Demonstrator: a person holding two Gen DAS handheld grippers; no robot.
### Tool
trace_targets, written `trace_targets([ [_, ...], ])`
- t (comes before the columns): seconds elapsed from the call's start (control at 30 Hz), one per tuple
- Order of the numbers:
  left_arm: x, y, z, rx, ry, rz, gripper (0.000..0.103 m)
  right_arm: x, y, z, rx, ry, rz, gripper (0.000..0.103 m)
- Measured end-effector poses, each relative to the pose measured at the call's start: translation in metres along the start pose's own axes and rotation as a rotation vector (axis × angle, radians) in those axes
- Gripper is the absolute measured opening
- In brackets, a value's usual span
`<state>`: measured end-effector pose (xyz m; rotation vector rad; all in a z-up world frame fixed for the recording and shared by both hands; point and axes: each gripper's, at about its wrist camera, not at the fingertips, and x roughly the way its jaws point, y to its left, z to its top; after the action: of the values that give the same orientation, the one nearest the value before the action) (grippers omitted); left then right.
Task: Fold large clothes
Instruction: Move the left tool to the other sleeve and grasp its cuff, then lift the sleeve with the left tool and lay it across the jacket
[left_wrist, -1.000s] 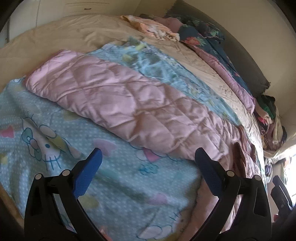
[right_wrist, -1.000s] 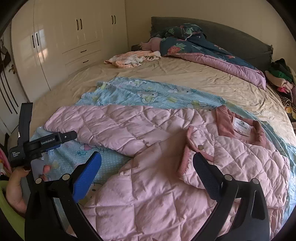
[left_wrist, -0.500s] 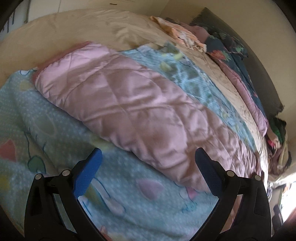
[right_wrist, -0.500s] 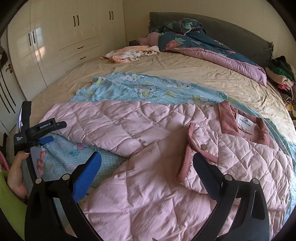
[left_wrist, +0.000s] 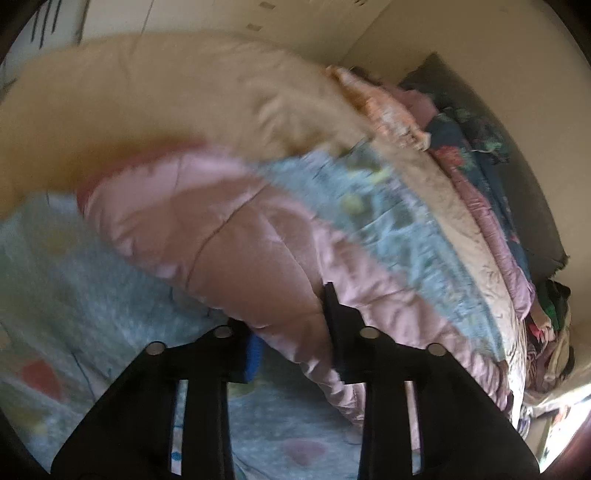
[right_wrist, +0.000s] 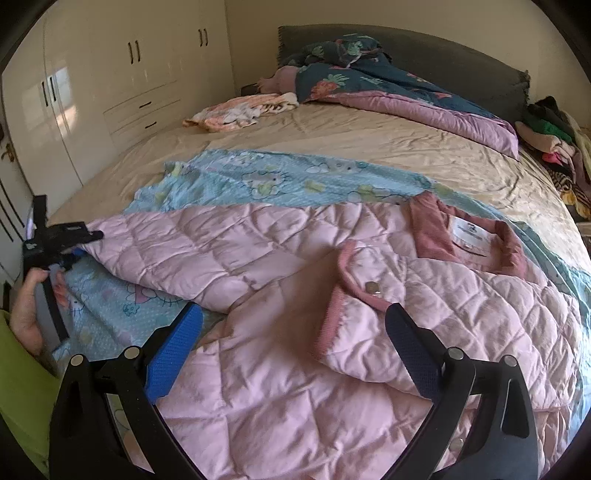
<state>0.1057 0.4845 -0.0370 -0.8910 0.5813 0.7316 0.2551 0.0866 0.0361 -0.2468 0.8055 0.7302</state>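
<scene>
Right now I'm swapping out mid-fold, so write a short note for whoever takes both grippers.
Left gripper: jaws have just been closing, now pinching the edge of the sleeve of the pink quilted jacket.
Right gripper: open, hanging over the jacket's front, holding nothing.
Jacket lies spread, collar up, on the light blue cartoon-print blanket on the beige bedsheet.
Done: sleeve gripped.
Left: fold that sleeve across the body, then the rest; no fold is made yet.

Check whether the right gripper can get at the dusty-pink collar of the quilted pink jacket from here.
Probably yes: the right gripper is open above the quilted pink jacket, and nothing covers the dusty-pink collar ahead.
</scene>
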Motion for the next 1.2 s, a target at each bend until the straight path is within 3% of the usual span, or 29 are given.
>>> trace_targets([
  [0.17,-0.04,-0.04,0.009,0.077,-0.077,-0.045,0.017,-0.019,-0.018,-0.004,0.04,-0.026,-0.009,0.099],
  [0.33,-0.084,-0.087,0.009,0.142,-0.142,-0.139,0.017,-0.044,-0.036,-0.008,0.074,-0.058,-0.031,0.099],
  [0.6,-0.143,-0.168,-0.021,0.306,-0.216,-0.241,0.016,-0.09,-0.075,-0.026,0.137,-0.108,-0.078,0.099],
  [0.8,-0.16,-0.217,-0.052,0.398,-0.207,-0.302,0.015,-0.117,-0.111,-0.052,0.192,-0.123,-0.162,0.099],
  [1.2,-0.17,-0.293,-0.113,0.526,-0.167,-0.396,0.013,-0.161,-0.18,-0.1,0.339,-0.159,-0.235,0.099],
])
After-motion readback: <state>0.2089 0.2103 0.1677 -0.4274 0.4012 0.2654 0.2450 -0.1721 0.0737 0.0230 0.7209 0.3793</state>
